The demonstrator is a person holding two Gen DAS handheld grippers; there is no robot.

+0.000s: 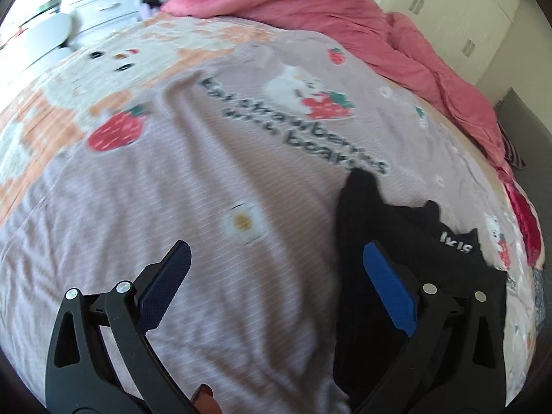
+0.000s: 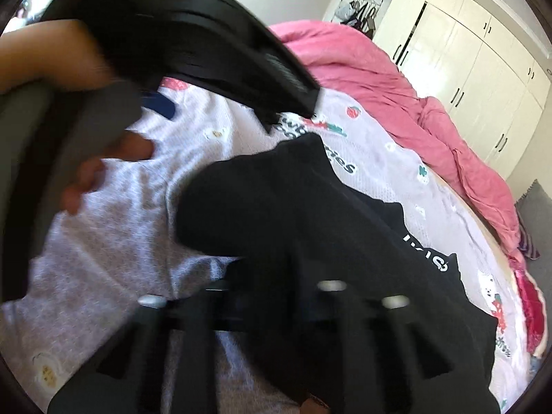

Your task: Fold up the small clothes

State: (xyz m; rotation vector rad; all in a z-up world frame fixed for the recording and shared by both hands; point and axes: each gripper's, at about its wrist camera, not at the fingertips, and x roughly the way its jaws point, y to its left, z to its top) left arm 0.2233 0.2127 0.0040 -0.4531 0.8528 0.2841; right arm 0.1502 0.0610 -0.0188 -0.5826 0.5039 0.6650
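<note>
Black garment (image 1: 396, 241), a small dark piece with white lettering near one edge, lies on the bed (image 1: 207, 179), whose pale sheet is printed with strawberries and bears. Beyond the fingers of both tools a pink quilt (image 1: 362, 24) is bunched along the far side of the bed, with white wardrobes (image 2: 465, 62) behind it.

In the left wrist view, the left gripper (image 1: 276, 283) stands wide open with nothing between its 2 blue-padded fingers (image 1: 390, 286). The garment lies under and beyond its right-hand finger, while bare sheet fills the gap and lies under the left-hand finger.

In the right wrist view, the right gripper (image 2: 276, 276) is blurred and its fingertips are hidden under the black cloth. It reads as closed, with the garment draped over and rising from where the fingers meet, so I judge it has pinched a fold or edge of the cloth. That same view shows the left tool (image 2: 241, 55) above and to the left of those fingers, with the person's hand (image 2: 103, 172) around its handle.

The step in hand looks like the start of a fold: 1 edge is gripped and lifted, and the other tool is free. The next move calls for the open left gripper to take a second edge or corner beside its right-hand finger, so both can carry the cloth over evenly. If only 1 point is held, the garment may bunch rather than fold flat.
</note>
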